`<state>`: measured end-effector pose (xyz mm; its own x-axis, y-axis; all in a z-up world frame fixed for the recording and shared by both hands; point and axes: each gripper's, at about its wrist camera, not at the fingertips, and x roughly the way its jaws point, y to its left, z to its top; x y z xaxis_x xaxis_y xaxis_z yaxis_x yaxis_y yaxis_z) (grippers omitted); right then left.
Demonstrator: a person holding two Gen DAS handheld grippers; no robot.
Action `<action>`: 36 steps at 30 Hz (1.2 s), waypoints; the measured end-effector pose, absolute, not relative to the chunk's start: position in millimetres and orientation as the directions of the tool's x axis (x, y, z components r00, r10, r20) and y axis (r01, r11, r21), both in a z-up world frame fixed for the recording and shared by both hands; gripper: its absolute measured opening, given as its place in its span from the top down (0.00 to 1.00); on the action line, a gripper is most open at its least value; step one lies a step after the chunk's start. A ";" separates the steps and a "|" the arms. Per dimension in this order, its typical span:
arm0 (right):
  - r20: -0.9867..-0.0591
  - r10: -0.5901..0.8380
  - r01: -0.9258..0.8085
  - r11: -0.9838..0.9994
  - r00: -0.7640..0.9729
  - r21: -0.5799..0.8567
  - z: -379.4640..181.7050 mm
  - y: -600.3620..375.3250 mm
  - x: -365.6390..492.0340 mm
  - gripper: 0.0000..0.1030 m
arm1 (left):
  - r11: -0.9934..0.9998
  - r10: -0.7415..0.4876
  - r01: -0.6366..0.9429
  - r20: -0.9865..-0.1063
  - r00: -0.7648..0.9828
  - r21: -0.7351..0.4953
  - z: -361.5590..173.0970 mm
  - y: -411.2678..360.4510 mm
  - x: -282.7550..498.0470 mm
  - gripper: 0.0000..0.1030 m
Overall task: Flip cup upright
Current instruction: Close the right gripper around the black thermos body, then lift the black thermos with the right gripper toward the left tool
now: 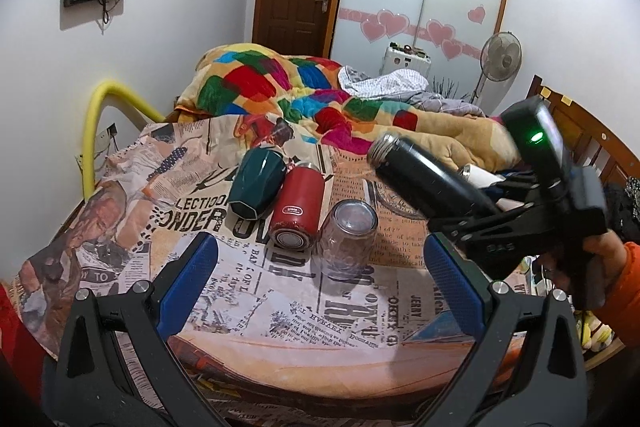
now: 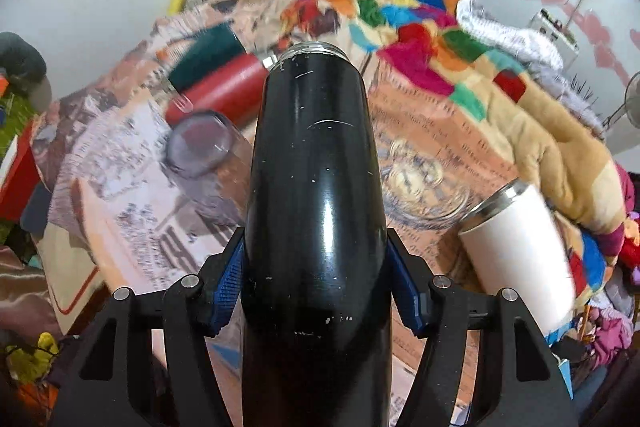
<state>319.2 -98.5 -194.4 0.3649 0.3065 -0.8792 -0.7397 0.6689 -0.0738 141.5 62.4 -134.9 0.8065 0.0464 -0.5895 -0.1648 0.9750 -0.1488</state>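
Note:
My right gripper is shut on a black metal flask. It holds the flask in the air, tilted, with the threaded mouth pointing away and up; it also shows in the left wrist view. My left gripper is open and empty, low over the newspaper-print cloth. Ahead of it a clear glass stands upside down. A red flask and a dark green cup lie on their sides beside it. A white tumbler lies on its side at the right.
A colourful patchwork blanket is heaped on the bed behind the cups. A yellow padded rail is at the left. A standing fan and a wooden headboard are at the right.

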 end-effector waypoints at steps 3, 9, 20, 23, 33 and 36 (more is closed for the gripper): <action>-0.852 0.346 -0.746 0.662 0.393 -0.076 -171.7 -99.9 306.9 0.40 | 0.973 0.057 -0.174 -0.575 0.816 -0.149 -127.1 64.1 132.8 0.00; -0.791 0.435 -0.781 0.618 0.431 -0.086 -134.0 -97.0 275.6 0.40 | 0.970 0.080 -0.192 -0.552 0.830 -0.148 -113.4 69.8 118.3 0.00; -0.762 0.541 -0.880 0.469 0.356 -0.078 -130.0 -63.5 225.4 0.40 | 0.963 0.127 -0.234 -0.542 0.831 -0.134 -107.5 84.8 100.8 0.00; -0.777 0.541 -0.898 0.435 0.321 -0.068 -143.5 -55.5 219.2 0.40 | 0.960 0.135 -0.247 -0.552 0.823 -0.132 -112.0 90.3 99.8 0.00; -0.878 0.435 -0.926 0.377 0.201 -0.025 -227.5 -35.3 223.8 0.40 | 0.951 0.153 -0.285 -0.618 0.772 -0.121 -140.8 104.1 110.4 0.00; -0.897 0.402 -0.929 0.368 0.181 -0.023 -248.0 -30.9 231.0 0.40 | 0.947 0.154 -0.297 -0.644 0.749 -0.119 -152.7 107.9 116.8 0.00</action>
<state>231.0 -30.9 -248.0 0.1814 0.4024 -0.8973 -0.9294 0.3685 -0.0227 116.8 107.9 -152.7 0.7491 0.1541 -0.6442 -0.2972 0.9474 -0.1190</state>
